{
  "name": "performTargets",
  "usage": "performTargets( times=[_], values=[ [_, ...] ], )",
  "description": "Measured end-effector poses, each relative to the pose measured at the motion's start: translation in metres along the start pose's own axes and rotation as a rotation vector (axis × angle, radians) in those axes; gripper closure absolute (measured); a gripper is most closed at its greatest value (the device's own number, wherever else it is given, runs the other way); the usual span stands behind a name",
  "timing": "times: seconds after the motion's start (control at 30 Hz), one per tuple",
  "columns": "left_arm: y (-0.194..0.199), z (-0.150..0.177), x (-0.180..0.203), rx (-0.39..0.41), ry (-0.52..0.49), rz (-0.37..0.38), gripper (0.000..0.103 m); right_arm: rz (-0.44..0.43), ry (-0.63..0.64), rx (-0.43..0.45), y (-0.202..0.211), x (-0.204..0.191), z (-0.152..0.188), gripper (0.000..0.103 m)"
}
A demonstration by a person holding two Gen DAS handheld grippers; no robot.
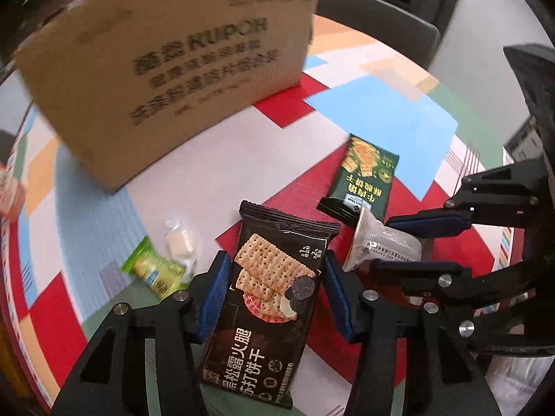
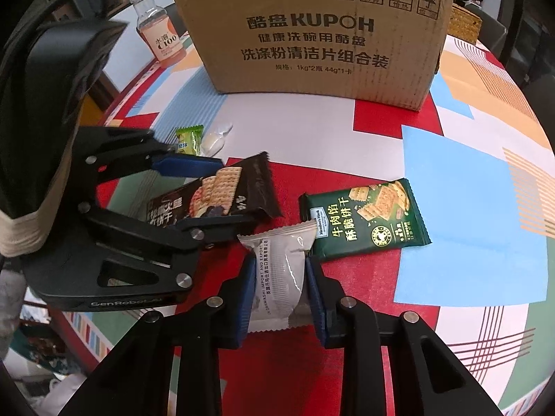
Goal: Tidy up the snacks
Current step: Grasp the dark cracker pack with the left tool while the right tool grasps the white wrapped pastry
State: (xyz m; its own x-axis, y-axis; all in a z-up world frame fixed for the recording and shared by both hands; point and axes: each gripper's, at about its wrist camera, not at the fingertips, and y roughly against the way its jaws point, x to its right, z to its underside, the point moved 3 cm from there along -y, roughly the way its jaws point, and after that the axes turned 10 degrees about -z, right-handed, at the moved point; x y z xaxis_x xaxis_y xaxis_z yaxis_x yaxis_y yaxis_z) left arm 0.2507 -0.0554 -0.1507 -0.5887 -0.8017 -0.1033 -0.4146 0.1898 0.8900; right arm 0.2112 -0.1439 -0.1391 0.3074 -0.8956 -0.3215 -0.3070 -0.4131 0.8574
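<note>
Left wrist view: left gripper [image 1: 275, 286] has its blue pads [image 1: 215, 294] clamped against both long edges of a dark brown glossy cracker packet [image 1: 274, 298] printed with square crackers and white Chinese text; the packet sits between the fingers, its crimped top end pointing away toward the brown cardboard box [image 1: 166, 69] with black print, which looks blurred. To the right, the right gripper [image 1: 399, 242] is closed on a pale grey-white plastic snack pouch [image 1: 385, 242], lying just beside the dark green cracker packet [image 1: 364, 180] flat on the colourful patchwork tablecloth [image 1: 399, 128]. Left of the brown packet lie a small lime-green wrapped snack [image 1: 152, 268] and a clear-wrapped white candy [image 1: 178, 242], touching or nearly so. Right wrist view: right gripper [image 2: 279, 294] pinches the grey-white pouch [image 2: 281, 277] by its sides, small black print running along one edge, crimped ends visible, top corner overlapping the green packet [image 2: 367, 218]. The left gripper [image 2: 222, 190] grips the brown packet [image 2: 215, 194], which looks tilted up off the cloth. Behind it sit the lime-green snack [image 2: 189, 138] and white candy [image 2: 216, 138]. The box [image 2: 312, 34] stands upright at the back, and a clear plastic bottle with orange drink [image 2: 156, 27] stands to its left.
</note>
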Motion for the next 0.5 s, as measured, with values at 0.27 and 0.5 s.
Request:
performTargets(
  times=[0.27,0.5],
  values=[
    [0.027,0.004,-0.006,0.051,0.074,-0.068,0.052,0.007,0.014,0.057,0.022,-0.004,-0.002,0.073],
    [0.051,-0.001,-0.014,0.119,0.158,-0.093,0.054,0.020,0.030,0.123,0.042,-0.006,-0.012,0.073]
  ],
)
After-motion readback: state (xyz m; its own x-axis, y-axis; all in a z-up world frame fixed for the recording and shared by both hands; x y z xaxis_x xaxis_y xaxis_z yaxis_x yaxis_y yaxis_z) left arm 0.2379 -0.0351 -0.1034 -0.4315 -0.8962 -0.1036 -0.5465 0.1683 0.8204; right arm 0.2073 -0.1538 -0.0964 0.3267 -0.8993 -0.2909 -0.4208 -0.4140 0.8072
